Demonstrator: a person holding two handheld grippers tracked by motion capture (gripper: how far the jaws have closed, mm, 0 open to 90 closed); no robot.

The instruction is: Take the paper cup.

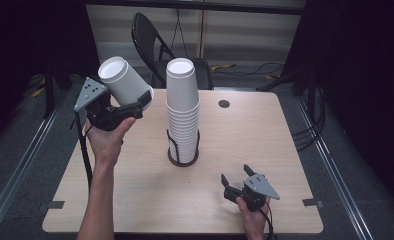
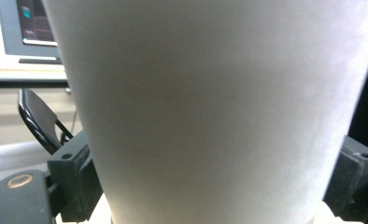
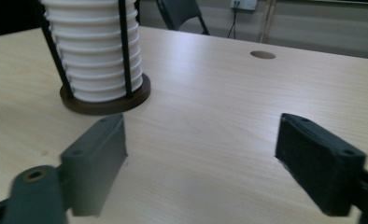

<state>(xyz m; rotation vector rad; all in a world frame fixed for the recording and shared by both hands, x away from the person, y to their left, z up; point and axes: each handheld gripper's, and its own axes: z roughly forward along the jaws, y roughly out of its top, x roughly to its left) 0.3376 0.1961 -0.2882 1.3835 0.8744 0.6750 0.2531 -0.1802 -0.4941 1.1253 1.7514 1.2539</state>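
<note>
One cup: your left gripper [image 1: 135,102] clamps the single white paper cup [image 1: 122,79] near its base, tilted, above the pale wooden table's [image 1: 265,150] left edge.
Stack: tall nested white paper cups [image 1: 182,100] in a black wire holder [image 1: 183,155], mid-table; likely source or destination.
Right gripper [image 1: 236,178]: jaws apart, idle near the front edge.

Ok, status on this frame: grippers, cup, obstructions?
Left gripper shut on single cup, raised, tilted. Right gripper open, low over table. Cup stack in holder, nothing in the way.

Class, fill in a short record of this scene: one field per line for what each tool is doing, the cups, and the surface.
Left tool: shut on a single white paper cup, held tilted in the air left of the stack
Right tool: open, empty, low over the table near its front edge
Cup stack: upright in a round dark holder with black rods
Table: light wood
Background: black folding chair
</note>
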